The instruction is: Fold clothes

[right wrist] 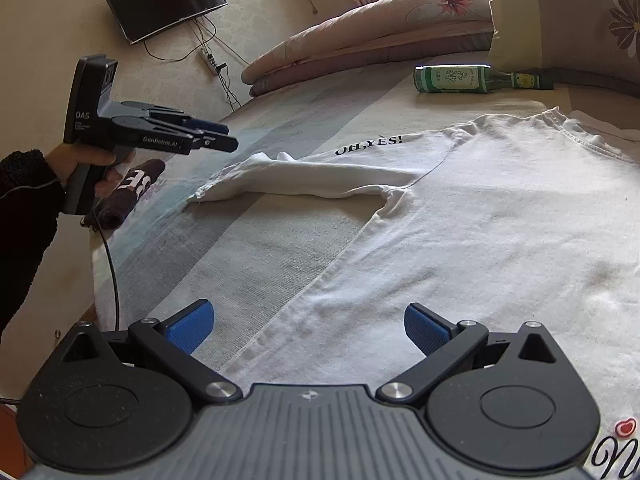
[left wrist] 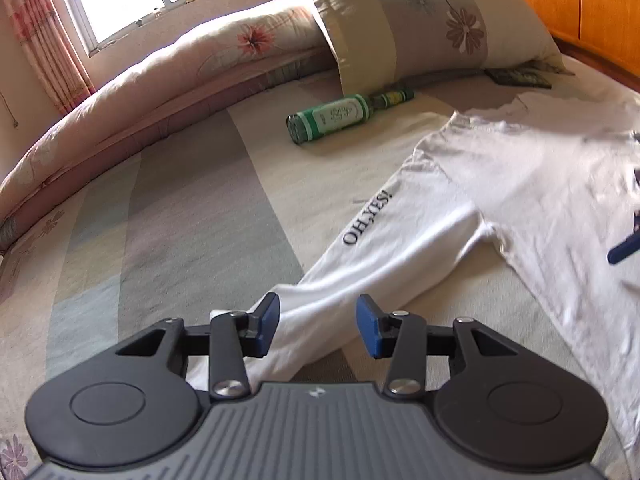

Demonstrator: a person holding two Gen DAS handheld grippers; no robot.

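A white long-sleeved shirt (left wrist: pixel 520 184) (right wrist: pixel 480 220) lies spread flat on the bed, with "OH,YES!" printed near the shoulder. Its left sleeve (left wrist: pixel 360 280) (right wrist: pixel 304 180) stretches out to the side, a little bunched. My left gripper (left wrist: pixel 319 326) (right wrist: pixel 220 136) is open and hangs in the air above the sleeve's cuff end; nothing is between its blue pads. My right gripper (right wrist: pixel 308 330) stands wide open just over the shirt's side edge near the hem, holding nothing. One of its blue fingers (left wrist: pixel 624 250) shows at the right edge of the left wrist view.
A green glass bottle (left wrist: pixel 340 114) (right wrist: pixel 468 79) lies on the striped sheet (left wrist: pixel 180 220) near a floral pillow (left wrist: pixel 420 20). A folded quilt (left wrist: pixel 160 72) runs along the far side. A dark rolled cloth (right wrist: pixel 132 192) sits by the bed's left edge, under the person's hand (right wrist: pixel 100 164).
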